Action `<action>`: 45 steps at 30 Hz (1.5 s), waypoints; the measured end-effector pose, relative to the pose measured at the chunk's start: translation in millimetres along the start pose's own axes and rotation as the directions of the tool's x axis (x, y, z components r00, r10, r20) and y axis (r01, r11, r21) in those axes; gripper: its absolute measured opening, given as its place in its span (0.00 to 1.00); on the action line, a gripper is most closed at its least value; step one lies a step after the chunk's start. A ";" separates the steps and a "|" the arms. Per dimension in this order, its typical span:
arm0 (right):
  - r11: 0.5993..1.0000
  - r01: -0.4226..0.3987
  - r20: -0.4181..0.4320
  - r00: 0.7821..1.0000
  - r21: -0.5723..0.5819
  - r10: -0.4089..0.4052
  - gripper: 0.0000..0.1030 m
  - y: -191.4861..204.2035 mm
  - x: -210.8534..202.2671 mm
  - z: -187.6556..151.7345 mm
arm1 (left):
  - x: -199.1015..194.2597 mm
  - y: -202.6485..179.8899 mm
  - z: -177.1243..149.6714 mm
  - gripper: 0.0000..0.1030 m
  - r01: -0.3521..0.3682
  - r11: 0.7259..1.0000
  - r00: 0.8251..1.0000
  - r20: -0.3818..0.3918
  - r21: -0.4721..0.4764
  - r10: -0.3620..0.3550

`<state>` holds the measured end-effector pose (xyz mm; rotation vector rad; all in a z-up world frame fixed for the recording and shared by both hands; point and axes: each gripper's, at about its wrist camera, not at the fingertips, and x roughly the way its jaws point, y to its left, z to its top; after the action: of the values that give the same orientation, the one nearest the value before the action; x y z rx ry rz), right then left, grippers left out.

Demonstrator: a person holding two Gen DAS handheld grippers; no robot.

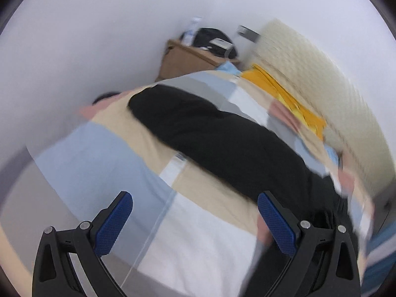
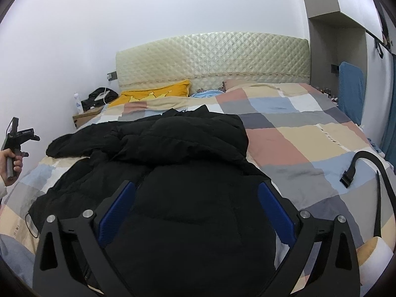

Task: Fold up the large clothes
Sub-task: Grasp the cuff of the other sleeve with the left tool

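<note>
Spreading wide over the near hem of the black jacket (image 2: 173, 163), the right gripper (image 2: 196, 212) holds its blue pads apart with nothing between them but the padded cloth lying below. The jacket lies rumpled on the checked quilt (image 2: 292, 128), one sleeve stretched toward the left edge of the bed, its collar end pointing toward the headboard. Off to the right on the quilt rests a black strap (image 2: 366, 163) with a buckle, well apart from the jacket.

At the left border of the right wrist view, a hand (image 2: 11, 160) grips the handle of the left gripper, held out beside the bed. The left wrist view is blurred and tilted; the left gripper (image 1: 195, 220) is spread open there too, empty, above the quilt and near the jacket's edge.

Farther back, a yellow pillow (image 2: 153, 92) lies against the quilted cream headboard (image 2: 212, 57), with a blue striped one beside it. A wooden nightstand (image 2: 86, 118) stands left of the bed, carrying a dark bag and a bottle (image 2: 78, 102). A blue towel (image 2: 351, 94) hangs at the far right.
</note>
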<state>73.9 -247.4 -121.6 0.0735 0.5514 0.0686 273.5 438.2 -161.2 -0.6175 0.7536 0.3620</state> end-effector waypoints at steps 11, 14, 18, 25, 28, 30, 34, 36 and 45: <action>1.000 0.015 -0.081 0.997 0.000 -0.015 0.97 18.0 31.4 2.0 | 106.2 70.0 5.4 0.99 0.127 0.960 0.988 -0.060 -0.249 -0.146; 0.999 0.026 -0.115 0.993 -0.026 -0.028 0.97 27.6 47.0 2.4 | 135.8 82.9 5.7 0.99 0.188 0.927 0.976 -0.048 -0.325 -0.214; 0.999 0.036 -0.156 0.987 -0.030 -0.040 0.97 35.4 66.3 1.6 | 162.4 86.4 14.8 0.99 0.233 0.913 0.968 -0.008 -0.334 -0.250; 0.998 0.057 -0.223 0.973 -0.002 -0.056 0.97 38.5 98.9 1.2 | 206.5 61.7 50.7 0.99 0.247 0.934 0.967 0.002 -0.259 -0.255; 0.998 0.058 -0.229 0.972 0.038 -0.047 0.97 33.0 104.1 -0.2 | 224.2 41.1 58.8 0.99 0.188 0.966 0.982 0.005 -0.176 -0.190; 0.996 0.076 -0.220 0.973 0.044 -0.065 0.97 30.9 103.8 0.2 | 229.6 31.1 59.6 0.99 0.154 0.978 0.988 0.019 -0.143 -0.153; 0.993 0.088 -0.206 0.976 0.080 -0.070 0.97 22.1 100.3 1.7 | 231.2 24.2 62.9 0.94 0.107 0.984 0.994 0.045 -0.142 -0.101; 0.993 0.081 -0.213 0.975 0.085 -0.062 0.97 19.3 100.3 1.1 | 229.4 22.4 67.9 0.77 0.075 0.987 0.996 0.049 -0.145 -0.069; 0.995 0.021 -0.210 0.978 0.093 -0.001 0.97 14.8 96.1 5.1 | 163.4 -9.4 86.3 0.09 0.036 0.983 0.987 0.158 -0.180 -0.008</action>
<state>157.5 -224.8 -165.9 0.1569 0.7665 0.0390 434.7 500.3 -227.4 -0.7600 0.5661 0.4570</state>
